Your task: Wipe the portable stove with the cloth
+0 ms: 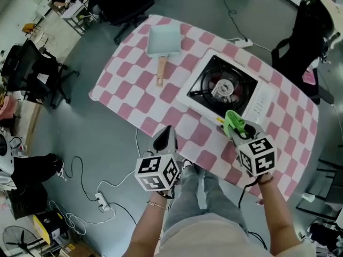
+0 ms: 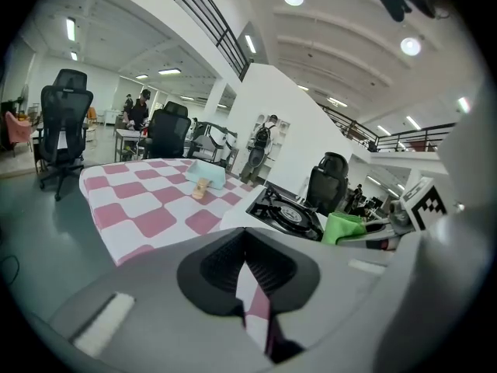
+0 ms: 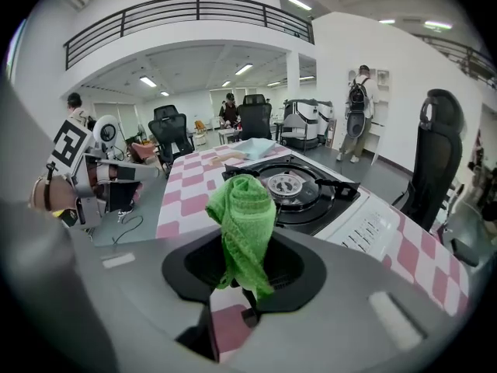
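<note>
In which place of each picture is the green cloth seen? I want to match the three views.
Head view: the green cloth is low and right of centre, in the right gripper, at the near edge of the portable stove.
Left gripper view: right of centre, just right of the portable stove.
Right gripper view: in the centre, clamped between the jaws, in front of the portable stove.
Shared landmark: the portable stove.
</note>
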A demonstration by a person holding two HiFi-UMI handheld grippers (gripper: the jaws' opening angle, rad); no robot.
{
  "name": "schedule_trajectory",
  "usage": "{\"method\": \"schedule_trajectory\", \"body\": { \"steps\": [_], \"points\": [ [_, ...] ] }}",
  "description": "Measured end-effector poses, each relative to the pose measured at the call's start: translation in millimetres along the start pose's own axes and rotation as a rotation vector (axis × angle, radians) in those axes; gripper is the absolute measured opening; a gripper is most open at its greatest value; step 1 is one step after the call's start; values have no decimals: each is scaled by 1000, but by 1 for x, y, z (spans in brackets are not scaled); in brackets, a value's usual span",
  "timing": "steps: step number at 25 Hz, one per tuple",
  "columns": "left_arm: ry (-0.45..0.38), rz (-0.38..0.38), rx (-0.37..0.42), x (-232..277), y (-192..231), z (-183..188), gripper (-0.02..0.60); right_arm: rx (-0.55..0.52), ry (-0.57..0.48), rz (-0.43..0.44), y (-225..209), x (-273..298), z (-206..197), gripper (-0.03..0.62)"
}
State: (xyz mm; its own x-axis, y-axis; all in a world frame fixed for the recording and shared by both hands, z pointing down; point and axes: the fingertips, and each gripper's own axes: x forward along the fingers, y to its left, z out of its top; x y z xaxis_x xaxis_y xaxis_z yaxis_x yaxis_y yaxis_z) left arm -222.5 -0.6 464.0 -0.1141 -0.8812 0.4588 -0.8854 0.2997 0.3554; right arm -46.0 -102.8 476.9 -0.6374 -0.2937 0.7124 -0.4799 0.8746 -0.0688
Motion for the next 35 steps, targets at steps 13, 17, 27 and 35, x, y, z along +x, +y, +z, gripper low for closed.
{"method": "schedule_trajectory", "body": {
  "steps": [13, 17, 27, 35],
  "points": [
    [14, -55, 61, 10, -35, 8, 0, 71, -48, -1, -7, -7, -5, 104],
    [11, -65, 78, 12, -40, 14, 0, 133, -65, 15, -8, -12, -5, 104],
    [-18, -140, 103, 30, -65, 30, 0, 204, -134, -35, -32, -45, 6, 104],
    [-31, -207, 133, 47, -89, 43, 0, 172, -129, -176, -72, -79, 12, 104]
  ]
}}
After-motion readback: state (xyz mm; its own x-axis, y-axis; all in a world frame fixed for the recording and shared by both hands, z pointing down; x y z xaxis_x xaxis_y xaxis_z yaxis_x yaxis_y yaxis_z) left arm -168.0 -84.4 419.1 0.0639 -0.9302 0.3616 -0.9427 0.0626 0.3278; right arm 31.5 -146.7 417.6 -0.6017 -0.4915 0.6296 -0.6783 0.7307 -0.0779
